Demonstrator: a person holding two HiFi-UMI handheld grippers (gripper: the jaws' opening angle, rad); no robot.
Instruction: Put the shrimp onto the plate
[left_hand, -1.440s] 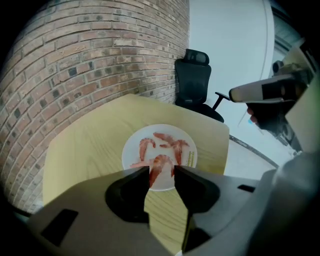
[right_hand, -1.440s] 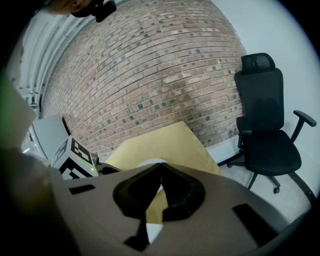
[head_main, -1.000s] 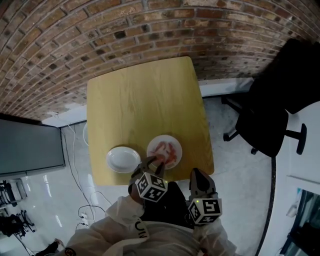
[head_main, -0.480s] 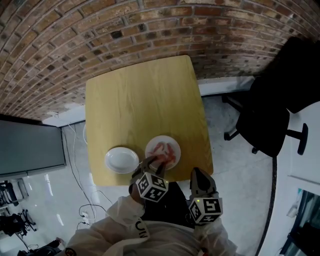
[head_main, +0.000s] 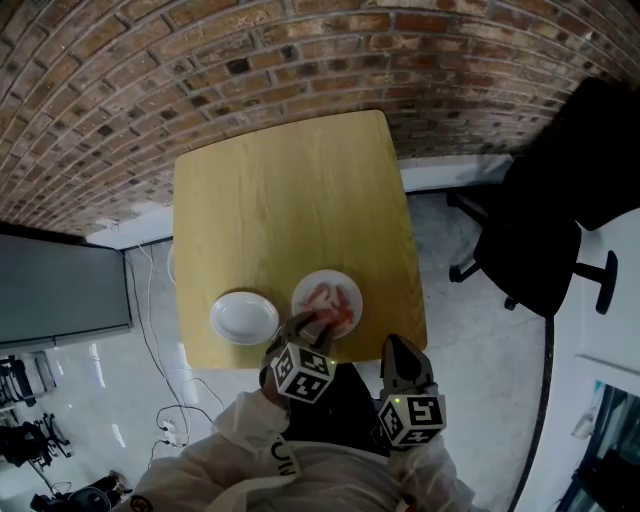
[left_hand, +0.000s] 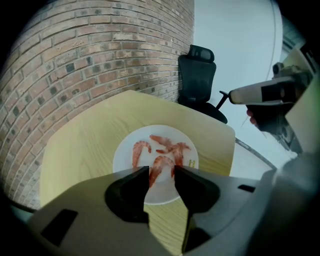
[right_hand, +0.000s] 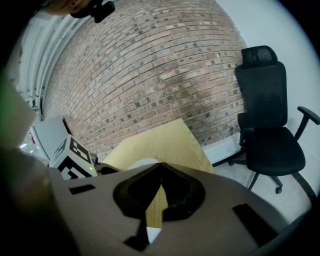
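Because lying curled and overlapping, hard to take one at a time: see several shrimp (left_hand: 159, 162) clustered on the loaded plate (left_hand: 125, 155), close to the near edge of the table (head_main: 290, 190). Count nothing yet on the empty plate (head_main: 244, 318) just beside it to the left. Find the left gripper (left_hand: 161, 172) hovering over the cluster with jaws spread, framing one shrimp but pressing on nothing. Find the right gripper (right_hand: 160, 165) held back by the table edge, jaws pressed together on nothing. Likely ways to fail from here: closing on two tangled shrimp and shedding one onto the table mid-carry; pinching only a slick tail and losing it; coming down too steeply and shoving the loaded plate toward the edge.
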